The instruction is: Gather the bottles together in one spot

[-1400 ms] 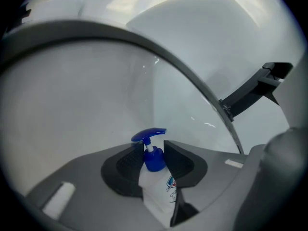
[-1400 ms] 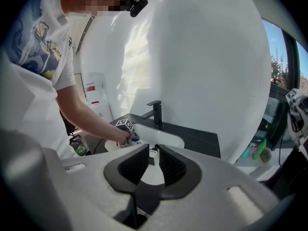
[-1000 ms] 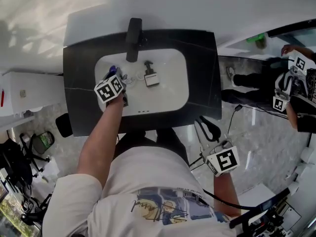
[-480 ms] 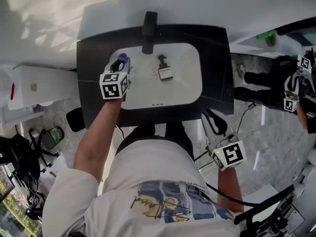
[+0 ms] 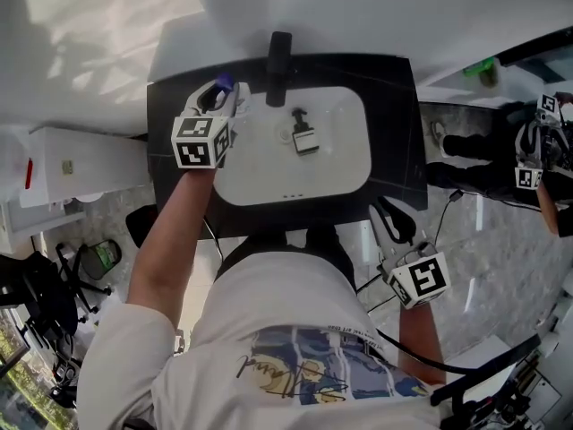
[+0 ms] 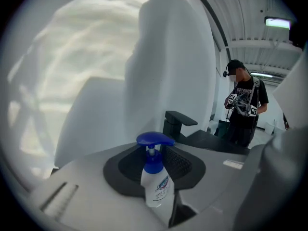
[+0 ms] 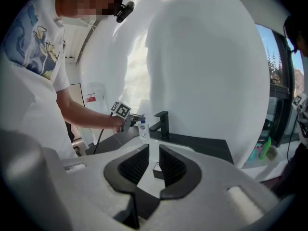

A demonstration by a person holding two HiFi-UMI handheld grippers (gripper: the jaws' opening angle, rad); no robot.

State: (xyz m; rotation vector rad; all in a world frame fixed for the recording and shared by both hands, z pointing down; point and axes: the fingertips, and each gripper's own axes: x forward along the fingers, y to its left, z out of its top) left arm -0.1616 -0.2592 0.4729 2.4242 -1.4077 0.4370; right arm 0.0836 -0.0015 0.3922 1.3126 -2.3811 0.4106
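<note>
Item one: blue-pump bottle point(image 6: 155, 186), white and upright. It is clamped between the pads of our left gripper point(image 5: 221, 104) and held clear above the back left corner of the black counter point(image 5: 398, 141). Its label carries blue print too small for us to read.

Item two: black-pump bottle point(image 5: 305, 138), in the white sink point(image 5: 345, 164) below the faucet point(image 5: 278, 61). It has a pale label with no legible writing.

The faucet stands just right of the held bottle.

Our right gripper point(image 7: 154, 161) hangs off the counter's front right, jaws a narrow slit apart and empty.

Nearby:
- White box point(image 5: 76, 164) with a red tag, at left.
- Second person point(image 6: 244, 107), at right, holding marker-cubed grippers.
</note>
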